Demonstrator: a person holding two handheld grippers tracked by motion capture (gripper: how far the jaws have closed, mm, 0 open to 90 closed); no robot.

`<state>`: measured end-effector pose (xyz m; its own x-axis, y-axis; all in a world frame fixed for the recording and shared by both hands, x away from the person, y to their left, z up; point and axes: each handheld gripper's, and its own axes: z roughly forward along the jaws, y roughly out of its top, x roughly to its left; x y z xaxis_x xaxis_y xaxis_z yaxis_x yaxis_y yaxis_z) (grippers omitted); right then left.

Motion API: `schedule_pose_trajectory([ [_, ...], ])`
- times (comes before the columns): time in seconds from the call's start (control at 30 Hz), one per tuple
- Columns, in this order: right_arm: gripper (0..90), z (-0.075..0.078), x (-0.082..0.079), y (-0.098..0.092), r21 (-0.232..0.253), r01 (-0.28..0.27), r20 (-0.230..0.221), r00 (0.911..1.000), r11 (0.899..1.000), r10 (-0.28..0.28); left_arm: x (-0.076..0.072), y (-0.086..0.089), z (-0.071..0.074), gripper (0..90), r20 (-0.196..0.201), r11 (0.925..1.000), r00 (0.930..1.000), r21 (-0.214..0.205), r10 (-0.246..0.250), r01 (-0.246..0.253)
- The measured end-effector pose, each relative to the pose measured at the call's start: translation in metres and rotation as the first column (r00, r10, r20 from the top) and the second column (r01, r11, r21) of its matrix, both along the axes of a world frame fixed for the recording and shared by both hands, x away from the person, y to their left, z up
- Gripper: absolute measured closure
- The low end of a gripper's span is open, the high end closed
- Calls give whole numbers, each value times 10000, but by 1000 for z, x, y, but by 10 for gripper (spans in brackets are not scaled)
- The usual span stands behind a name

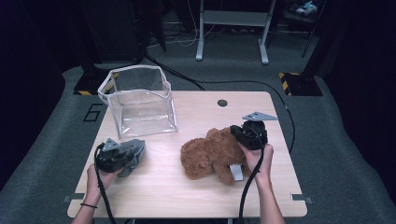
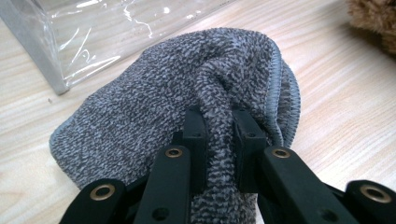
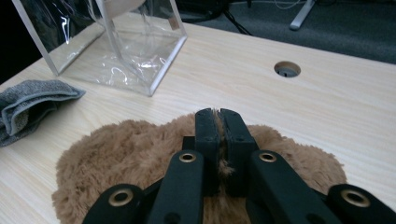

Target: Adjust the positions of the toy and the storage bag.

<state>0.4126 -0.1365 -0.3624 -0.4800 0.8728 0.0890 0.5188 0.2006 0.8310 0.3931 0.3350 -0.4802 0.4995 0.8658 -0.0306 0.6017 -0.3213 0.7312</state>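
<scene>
Looking along the left gripper [image 2: 219, 126] in its own view, the fingers [image 2: 195, 140] clamp a raised ridge of the grey towel [image 2: 154, 102], which lies bunched on the desk [image 2: 336, 93] at the centre of the frame; this close view alone shows the pinched fold and the towel's stitched hem at the right. Beyond it, at the upper left, stands the lower wall of the clear plastic bag [image 2: 93, 37], and a scrap of brown fur sits in the upper right corner.

From the right gripper view, the right gripper [image 3: 219, 135] has its fingers [image 3: 208, 140] nearly together, with a thin tuft of the brown plush bear [image 3: 116, 158] caught between them at the lower centre. Farther off, the towel shows at the left edge, the bag at the upper left, and a round cable hole [image 3: 286, 69] at the upper right.

In the high view, both hands enter from the bottom: the left hand [image 1: 100, 175] at the lower left with the towel [image 1: 130, 154], the right hand [image 1: 259, 158] right of centre beside the bear [image 1: 208, 154], which lies on the desk with a white tag [image 1: 236, 172] at its near side. Behind the towel, the bag [image 1: 140, 100] stands open-topped at the upper left of the desk.
</scene>
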Motion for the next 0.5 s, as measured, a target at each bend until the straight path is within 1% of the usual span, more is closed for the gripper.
schedule_pose_trajectory([
  [0.07,868,-3,0,-3,-131,106,-70,9999,9999,-107,-1,-1,-3,787,-93,10000,10000,-27,-21,20],
  [0.13,869,-6,-1,-6,-283,170,-135,9998,9995,-174,-3,-2,-5,787,-206,9999,9997,81,-102,103],
  [0.17,869,-7,0,-7,-289,215,-148,9996,9994,-220,-4,-3,-6,787,-200,9998,9997,107,-148,150],
  [0.2,868,-9,0,-9,-419,236,-210,9995,9988,-245,-5,-4,-8,787,-203,9998,9997,112,-143,146],
  [0.23,868,-11,0,-10,-492,254,-225,9994,9985,-265,-6,-3,-8,787,-330,9994,9991,219,-250,257],
  [0.27,868,-13,0,-11,-508,289,-311,9991,9983,-305,-8,-4,-10,787,-284,9998,9995,164,-125,130],
  [0.3,868,-15,0,-12,-607,325,-383,9987,9976,-348,-9,-2,-10,787,-371,9996,9991,193,-186,193],
  [0.33,868,-18,0,-13,-805,385,-423,9982,9960,-420,-9,-1,-11,787,-418,9996,9990,196,-186,194],
  [0.37,868,-20,1,-13,-924,439,-479,9977,9948,-485,-10,-1,-12,787,-385,9997,9992,208,-114,122],
  [0.4,868,-25,2,-14,-1047,464,-627,9966,9934,-532,-11,0,-13,787,-364,9998,9993,179,-119,125],
  [0.43,867,-28,2,-15,-1078,504,-665,9961,9929,-578,-11,2,-13,787,-494,9993,9985,285,-216,230],
  [0.47,867,-31,3,-16,-1104,526,-787,9950,9925,-615,-12,2,-14,786,-465,9995,9988,268,-175,188],
  [0.5,866,-35,4,-18,-1116,515,-915,9939,9924,-619,-13,4,-14,786,-500,9990,9984,334,-266,283],
])
